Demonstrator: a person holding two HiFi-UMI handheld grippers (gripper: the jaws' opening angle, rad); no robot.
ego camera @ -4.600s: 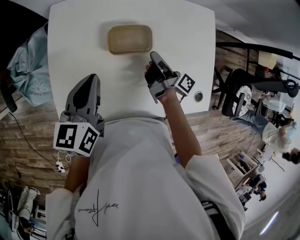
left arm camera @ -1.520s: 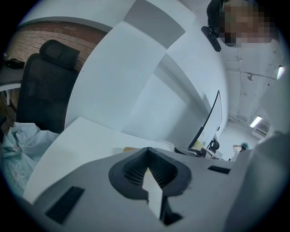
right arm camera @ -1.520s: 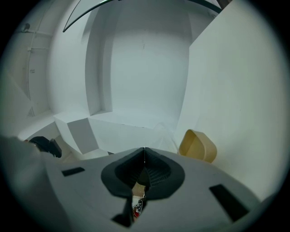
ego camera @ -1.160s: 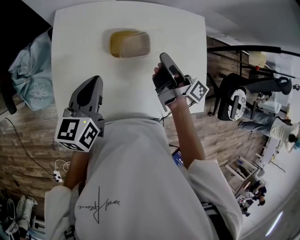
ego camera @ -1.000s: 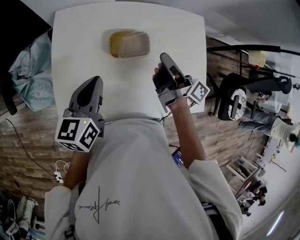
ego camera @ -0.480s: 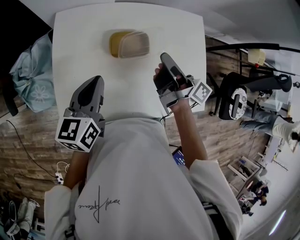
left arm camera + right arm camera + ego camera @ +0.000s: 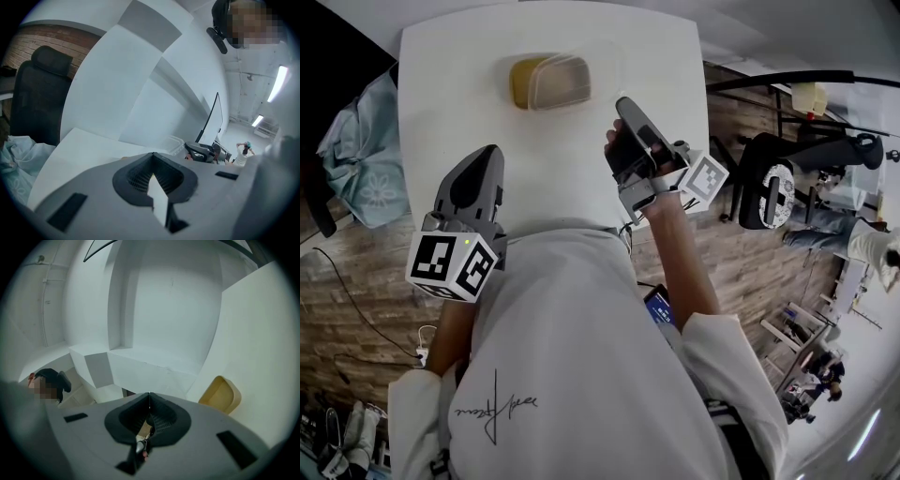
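Container: a tan, round-cornered container (image 7: 548, 82) lies on the far half of the white table (image 7: 441, 56). In the right gripper view it shows off to the right (image 7: 220, 395).
Right tool: the right tool (image 7: 625, 105) is held over the table, near the container's near right corner but apart from it. Its jaws meet tip to tip (image 7: 149, 397) with nothing between them.
Left tool: the left tool (image 7: 484, 156) is over the near left part of the table, well apart from the container. Its jaws are together and empty (image 7: 153, 157).
Around: a pale blue cloth (image 7: 356, 141) lies just beside the table's left edge. A black chair (image 7: 37, 93) stands behind it, on a wooden floor (image 7: 356, 281).
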